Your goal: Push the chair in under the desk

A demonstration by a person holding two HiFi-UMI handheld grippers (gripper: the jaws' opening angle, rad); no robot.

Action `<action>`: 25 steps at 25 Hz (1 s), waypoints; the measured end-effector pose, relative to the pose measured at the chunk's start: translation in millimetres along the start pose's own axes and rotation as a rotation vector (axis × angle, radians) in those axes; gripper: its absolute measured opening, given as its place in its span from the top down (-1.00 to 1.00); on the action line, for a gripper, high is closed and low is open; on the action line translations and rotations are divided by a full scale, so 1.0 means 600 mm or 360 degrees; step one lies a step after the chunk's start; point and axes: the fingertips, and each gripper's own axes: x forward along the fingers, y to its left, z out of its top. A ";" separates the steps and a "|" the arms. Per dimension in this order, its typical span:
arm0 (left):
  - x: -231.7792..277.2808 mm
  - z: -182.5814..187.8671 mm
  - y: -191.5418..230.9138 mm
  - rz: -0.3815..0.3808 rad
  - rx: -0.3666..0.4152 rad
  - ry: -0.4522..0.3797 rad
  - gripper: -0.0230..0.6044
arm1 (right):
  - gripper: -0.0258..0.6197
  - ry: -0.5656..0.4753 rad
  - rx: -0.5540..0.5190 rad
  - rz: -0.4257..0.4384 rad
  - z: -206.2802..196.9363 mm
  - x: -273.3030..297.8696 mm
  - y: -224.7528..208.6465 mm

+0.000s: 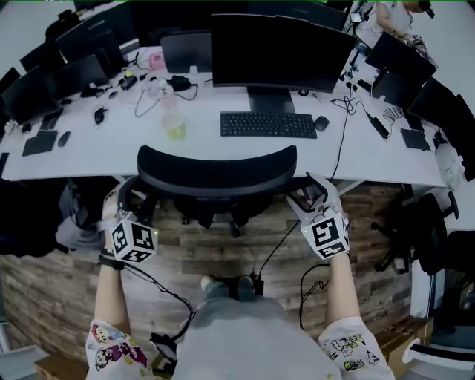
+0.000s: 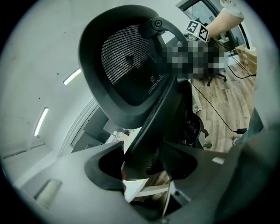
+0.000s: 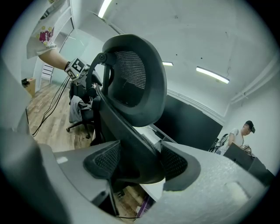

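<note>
The black mesh office chair (image 1: pixel 215 169) stands at the white desk (image 1: pixel 96 152), its curved backrest top level with the desk's front edge and its base on the wood floor. My left gripper (image 1: pixel 133 200) is shut on the left side of the backrest frame. My right gripper (image 1: pixel 312 194) is shut on the right side. In the left gripper view the frame bar runs between the jaws of the left gripper (image 2: pixel 144 164), under the headrest (image 2: pixel 127 65). In the right gripper view the frame fills the gap of the right gripper (image 3: pixel 135 162), below the headrest (image 3: pixel 135 78).
On the desk stand a wide monitor (image 1: pixel 278 52), a keyboard (image 1: pixel 267 124), a mouse (image 1: pixel 321 123) and a pale bottle (image 1: pixel 174 122). Cables (image 1: pixel 282 245) trail over the floor. Other dark chairs (image 1: pixel 415 230) stand at the right, and a person (image 1: pixel 397 15) is at the far right.
</note>
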 end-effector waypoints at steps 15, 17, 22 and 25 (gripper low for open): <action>0.027 -0.002 0.023 0.0019 -0.0004 -0.0038 0.08 | 0.01 0.0033 0.0011 -0.0015 0.006 0.036 -0.018; 0.031 -0.003 0.027 0.0025 0.0000 -0.0041 0.08 | 0.01 0.0037 0.0009 -0.0017 0.007 0.040 -0.021; 0.043 -0.004 0.035 0.0026 -0.0003 -0.0046 0.07 | 0.01 0.0022 0.0017 -0.0037 0.010 0.045 -0.022; 0.046 -0.007 0.039 0.0020 0.0001 -0.0051 0.07 | 0.00 0.0030 0.0013 -0.0046 0.011 0.047 -0.021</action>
